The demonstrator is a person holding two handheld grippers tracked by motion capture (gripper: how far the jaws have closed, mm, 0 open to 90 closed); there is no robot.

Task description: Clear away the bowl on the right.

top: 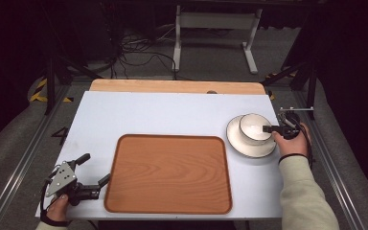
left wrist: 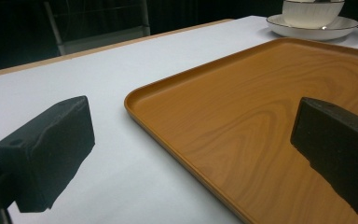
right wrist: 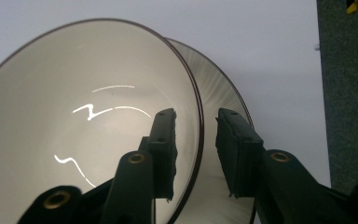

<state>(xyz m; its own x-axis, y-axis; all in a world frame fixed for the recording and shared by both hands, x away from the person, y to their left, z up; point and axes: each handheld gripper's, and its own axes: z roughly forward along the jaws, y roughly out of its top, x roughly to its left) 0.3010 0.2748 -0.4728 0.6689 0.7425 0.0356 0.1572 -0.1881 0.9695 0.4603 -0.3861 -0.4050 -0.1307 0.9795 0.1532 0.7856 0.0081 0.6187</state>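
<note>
We work across a white bench (top: 172, 112), and the largest thing on it is the wooden tray (top: 168, 173), lying flat at the near middle with nothing on it. To the right of the tray, apart from it, sits a white plate (top: 239, 144) with a white bowl (top: 253, 128) standing upright on it.

The step in hand, as we judge it, is taking the bowl by its rim so it can go over to the tray. Our right claw (right wrist: 196, 135) straddles the bowl's right-hand rim, one jaw inside the bowl and the other outside the wall. A gap shows on each side of the rim, so it is not yet clenched on anything. To do this well, we should seat the jaws a little deeper over the rim before squeezing, keep them square to the wall so the bowl does not twist out, and lift straight up so the plate is not dragged along.

Our left claw (top: 93, 173) rests released at the near left, just beside the tray's left edge, with nothing between its jaws.
</note>
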